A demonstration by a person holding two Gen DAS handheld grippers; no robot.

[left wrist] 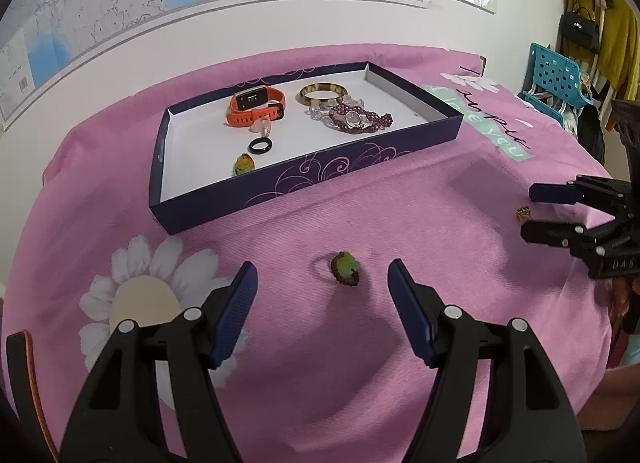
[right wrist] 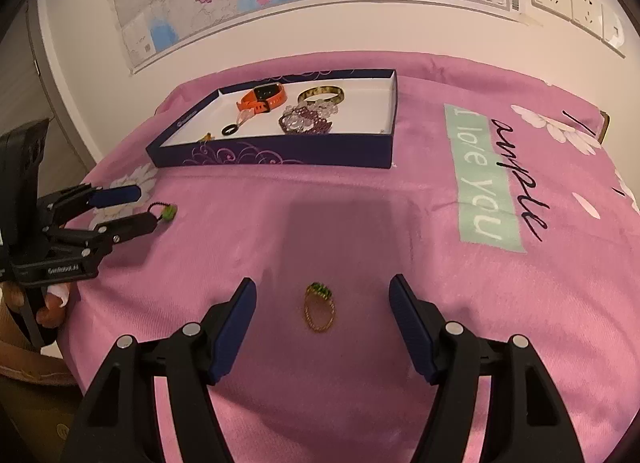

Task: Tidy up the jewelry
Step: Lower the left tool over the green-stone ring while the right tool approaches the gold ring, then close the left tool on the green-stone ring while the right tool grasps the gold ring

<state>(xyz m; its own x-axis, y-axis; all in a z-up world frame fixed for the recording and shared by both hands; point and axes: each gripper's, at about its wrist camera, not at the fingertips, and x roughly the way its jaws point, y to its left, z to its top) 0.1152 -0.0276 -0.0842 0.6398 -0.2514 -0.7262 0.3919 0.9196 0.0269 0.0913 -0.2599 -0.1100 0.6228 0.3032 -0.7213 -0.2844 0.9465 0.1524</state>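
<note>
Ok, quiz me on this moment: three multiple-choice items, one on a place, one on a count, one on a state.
1. Where does the orange watch lie?
A. on the pink cloth
B. in the dark blue tray
C. between the left jaws

2. How many rings lie on the pink cloth outside the tray?
A. none
B. two
C. four

3. How do the right gripper's jaws stand?
A. open, apart from the gold ring
B. shut on the gold ring
C. shut on the bangle

Answers:
1 B, it rests on the white floor of the dark blue tray.
2 B, the green-stone ring and the gold ring.
3 A, cloth shows on both sides of the ring.
</note>
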